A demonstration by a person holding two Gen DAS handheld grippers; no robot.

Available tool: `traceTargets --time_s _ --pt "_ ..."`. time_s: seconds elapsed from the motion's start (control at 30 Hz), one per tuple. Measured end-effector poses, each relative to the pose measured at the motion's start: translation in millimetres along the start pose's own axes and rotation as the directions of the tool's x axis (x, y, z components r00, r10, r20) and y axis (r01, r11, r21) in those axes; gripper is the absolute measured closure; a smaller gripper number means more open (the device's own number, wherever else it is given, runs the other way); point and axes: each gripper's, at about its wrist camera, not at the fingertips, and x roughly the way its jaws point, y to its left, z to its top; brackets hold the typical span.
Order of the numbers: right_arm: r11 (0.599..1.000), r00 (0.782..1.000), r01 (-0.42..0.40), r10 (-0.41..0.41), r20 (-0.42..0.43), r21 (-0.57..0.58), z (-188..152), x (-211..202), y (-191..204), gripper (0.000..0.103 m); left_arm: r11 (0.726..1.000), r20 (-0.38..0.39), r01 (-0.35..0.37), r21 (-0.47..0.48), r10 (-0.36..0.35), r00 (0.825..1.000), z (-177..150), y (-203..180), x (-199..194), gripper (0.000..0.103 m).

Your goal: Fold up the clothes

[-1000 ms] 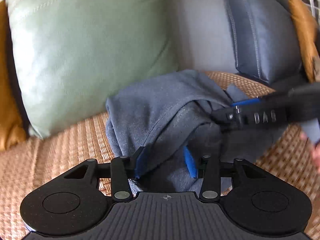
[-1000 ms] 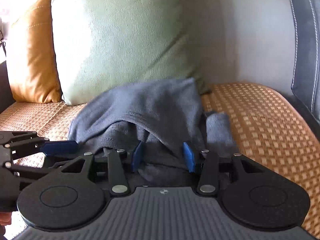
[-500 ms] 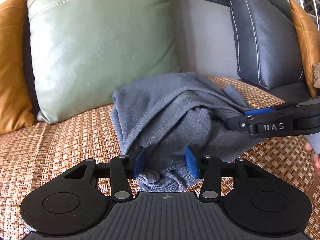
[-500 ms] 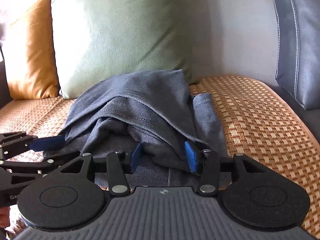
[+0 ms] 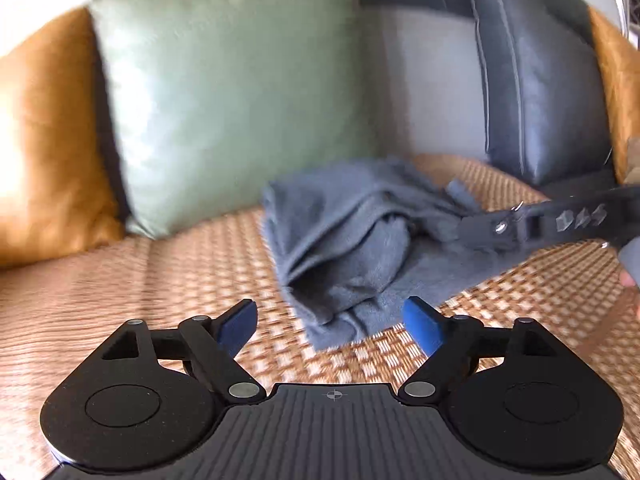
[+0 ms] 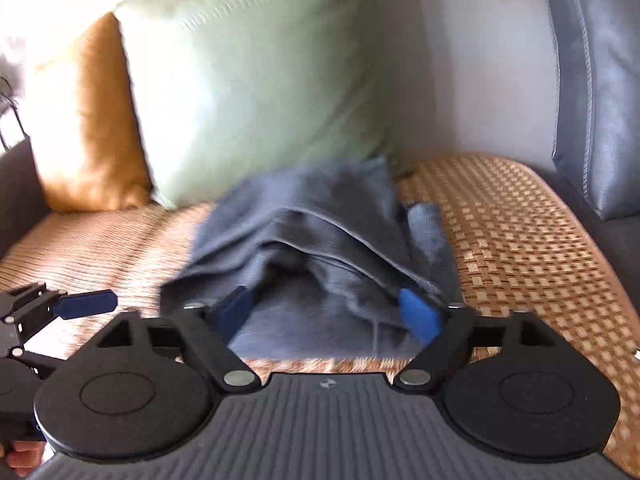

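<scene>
A grey garment [image 5: 352, 240] lies bunched and loosely folded on the woven seat mat [image 5: 200, 280]. My left gripper [image 5: 330, 316] hovers just short of its near edge. The jaws are opening wide, and the blue pads [image 5: 420, 324] touch no cloth. In the right wrist view the same garment [image 6: 320, 232] lies under and beyond my right gripper [image 6: 326, 310]. Its jaws are also opening, with cloth seen between the pads but not pinched. The right gripper [image 5: 540, 224] shows at the right edge of the left wrist view, and the left gripper's blue finger [image 6: 84, 304] shows at the left edge of the right wrist view.
A green cushion [image 5: 240, 92] leans on the sofa back right behind the garment. An orange cushion [image 5: 48, 140] stands left of it and a dark grey leather cushion [image 5: 536, 80] to the right. Bare woven mat [image 6: 520, 240] stretches right of the garment.
Both grippers held the garment's near edge, then spread wide and let it go. Both have pulled back and upward, and the cloth now rests on the mat.
</scene>
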Motion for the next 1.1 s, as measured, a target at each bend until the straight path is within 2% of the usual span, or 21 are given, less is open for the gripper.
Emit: traceTargets --time_s 0.03,0.1,0.2,0.33,0.47,0.53,0.63,0.87,1.1 --pt "1.0 1.0 -0.023 0.023 0.008 0.011 0.8 -15.5 1.8 0.001 1.0 0.012 -0.004 0.008 0.004 1.0 -1.8 -1.8 -16.8 0.009" --pt "0.996 0.997 -0.079 0.079 -0.009 0.049 5.3 -45.3 1.9 0.001 1.0 0.035 -0.015 0.012 0.014 0.999 -3.8 -5.9 -48.8 0.0" --pt "0.991 0.993 -0.112 0.114 -0.029 0.072 15.0 -88.7 5.3 0.001 1.0 0.101 -0.029 -0.013 0.03 0.994 -2.9 -11.6 -93.1 0.0" --pt "0.995 0.997 -0.066 0.068 0.031 -0.073 29.8 -146.3 23.9 0.001 0.998 0.155 -0.005 -0.059 0.014 0.988 11.2 -14.2 -135.4 0.0" --pt "0.974 0.998 -0.016 0.03 0.058 -0.228 34.1 -183.2 44.9 0.001 0.989 0.141 -0.019 -0.146 0.04 0.989 20.2 -14.9 -149.2 0.0" --pt "0.958 0.998 0.015 0.004 0.064 -0.288 32.1 -189.4 51.6 0.001 0.981 0.131 -0.031 -0.191 0.057 0.99 23.4 -14.6 -153.9 0.0" --pt "0.956 1.0 0.01 -0.003 0.023 -0.293 25.5 -183.3 50.2 0.001 0.977 0.104 -0.051 -0.206 0.074 0.992 22.6 -13.9 -149.3 0.0" --pt "0.984 0.997 0.02 -0.033 -0.069 -0.177 6.5 -149.9 29.6 0.001 0.979 0.05 -0.094 -0.181 0.105 0.993 21.2 -20.6 -131.6 0.0" --pt "0.995 0.997 0.017 -0.024 -0.071 -0.097 4.3 -143.3 15.7 0.001 0.984 0.044 -0.086 -0.154 0.094 0.995 24.3 -31.8 -124.1 0.0"
